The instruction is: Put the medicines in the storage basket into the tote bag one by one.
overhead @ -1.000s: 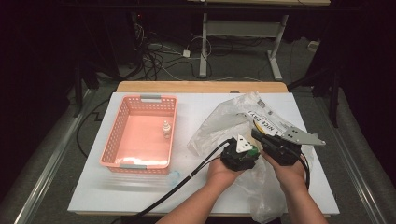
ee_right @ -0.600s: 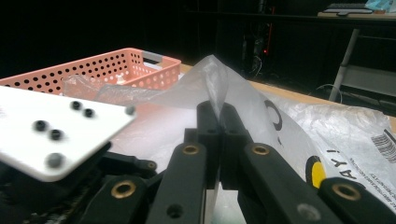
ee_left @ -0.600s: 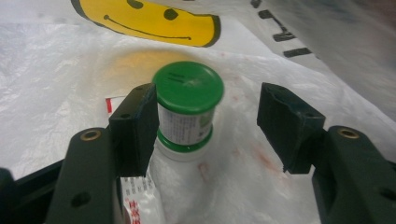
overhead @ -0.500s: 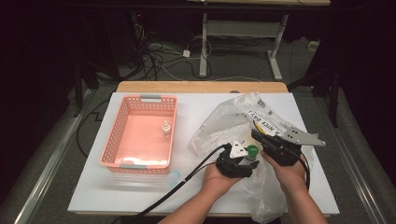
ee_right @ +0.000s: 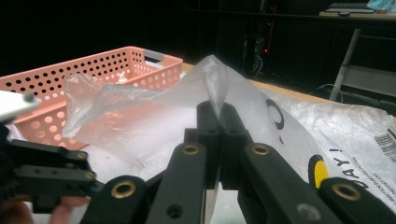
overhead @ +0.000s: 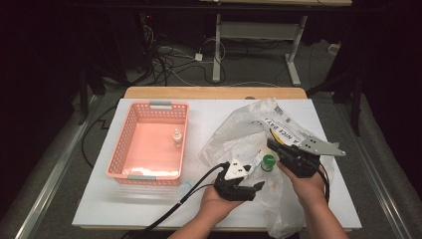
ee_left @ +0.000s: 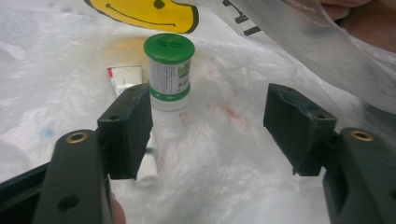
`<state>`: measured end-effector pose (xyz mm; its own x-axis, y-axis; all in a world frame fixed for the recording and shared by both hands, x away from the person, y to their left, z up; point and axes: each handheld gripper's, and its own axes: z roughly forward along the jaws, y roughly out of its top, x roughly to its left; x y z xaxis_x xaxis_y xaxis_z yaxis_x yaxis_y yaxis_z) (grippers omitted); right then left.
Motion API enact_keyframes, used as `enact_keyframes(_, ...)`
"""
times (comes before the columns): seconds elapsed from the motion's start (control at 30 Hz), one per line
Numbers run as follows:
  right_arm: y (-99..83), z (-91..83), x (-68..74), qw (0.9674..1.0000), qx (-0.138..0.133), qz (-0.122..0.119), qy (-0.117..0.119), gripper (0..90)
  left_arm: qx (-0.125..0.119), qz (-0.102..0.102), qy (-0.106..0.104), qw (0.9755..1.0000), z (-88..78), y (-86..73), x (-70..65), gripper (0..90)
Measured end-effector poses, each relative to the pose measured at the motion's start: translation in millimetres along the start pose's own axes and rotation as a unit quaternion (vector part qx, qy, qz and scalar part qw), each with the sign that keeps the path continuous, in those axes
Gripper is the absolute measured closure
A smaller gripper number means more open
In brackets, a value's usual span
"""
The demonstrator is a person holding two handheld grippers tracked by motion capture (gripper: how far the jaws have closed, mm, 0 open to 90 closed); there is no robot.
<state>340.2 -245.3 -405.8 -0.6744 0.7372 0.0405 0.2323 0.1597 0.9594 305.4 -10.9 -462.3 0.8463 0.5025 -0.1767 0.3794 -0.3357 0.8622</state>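
Note:
A white bottle with a green cap (ee_left: 168, 70) stands upright on the plastic inside the bag, just beyond my left gripper's left jaw; from above the bottle (overhead: 268, 162) sits between my two hands. Beside it lies a small tube (ee_left: 125, 79). My left gripper (ee_left: 210, 107) is open; its jaws have just been opening, with nothing between them. In the high view the left gripper (overhead: 251, 178) sits left of and nearer than the bottle. My right gripper (ee_right: 219, 109) is shut on a fold of the clear plastic bag (ee_right: 154, 107) and holds it lifted. The right gripper (overhead: 272, 144) is at the bag's (overhead: 239, 132) right side.
A pink perforated basket (overhead: 122, 149) stands at the left of the white table (overhead: 124, 209), with a small dropper bottle (overhead: 177, 138) inside. The bag spreads from mid-table to the right front edge. Cables trail off the table's front.
My left gripper has drawn back from the bag toward the front edge and opened wider, uncovering the green-capped bottle, which now stands alone. The right gripper has kept still with the bag pinched.

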Motion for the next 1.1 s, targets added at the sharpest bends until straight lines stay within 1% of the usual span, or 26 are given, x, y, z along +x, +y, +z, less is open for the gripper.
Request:
enact_keyframes(0.07,-0.3,0.3,0.3,1.0000,0.001,-0.001,0.000,90.0,-0.001,0.003,0.002,1.0000,-7.6,-1.9,-0.4,28.7)
enact_keyframes(0.2,-0.6,0.3,0.6,1.0000,0.003,-0.002,0.000,90.0,0.001,0.009,0.003,1.0000,-22.6,-4.4,-1.4,22.3)
enact_keyframes(0.33,-0.5,-0.4,0.1,1.0000,0.002,0.000,-0.001,90.0,0.010,0.013,0.009,0.9998,-37.2,-6.8,-1.3,15.3)
enact_keyframes(0.43,-0.7,-0.8,0.0,1.0000,0.001,-0.001,-0.002,90.0,0.013,0.017,0.006,0.9998,-48.6,-9.7,0.3,14.2)
enact_keyframes(0.5,-1.0,-0.7,-0.1,1.0000,0.002,-0.003,-0.002,90.0,0.015,0.015,0.003,0.9998,-54.2,-12.2,3.5,13.6)
enact_keyframes(0.57,-1.2,-0.2,0.1,1.0000,0.003,-0.003,-0.002,90.0,0.020,0.007,0.006,0.9998,-58.8,-14.3,7.1,5.8)
enact_keyframes(0.63,-1.3,0.3,0.8,1.0000,0.005,-0.001,-0.003,90.0,0.015,-0.002,0.006,0.9999,-64.0,-16.9,10.4,2.9)
enact_keyframes(0.7,-1.3,0.8,1.4,1.0000,0.005,-0.001,-0.003,90.0,0.016,-0.005,0.010,0.9998,-67.8,-18.7,12.3,0.0)
enact_keyframes(0.8,-1.4,0.8,1.5,1.0000,0.005,-0.002,-0.003,90.0,0.012,-0.005,0.020,0.9997,-74.0,-21.3,12.7,0.0)
enact_keyframes(0.93,-1.7,0.4,0.6,1.0000,0.004,-0.002,-0.003,90.0,0.001,-0.011,0.028,0.9995,-81.9,-24.2,14.6,0.0)
enact_keyframes(1.03,-1.9,-0.2,0.3,1.0000,0.005,-0.002,-0.004,90.0,-0.001,-0.021,0.031,0.9993,-88.3,-25.7,17.2,0.0)
enact_keyframes(1.1,-1.8,-0.9,0.0,1.0000,0.005,-0.001,-0.004,90.0,0.000,-0.020,0.037,0.9991,-93.8,-24.9,19.8,0.0)
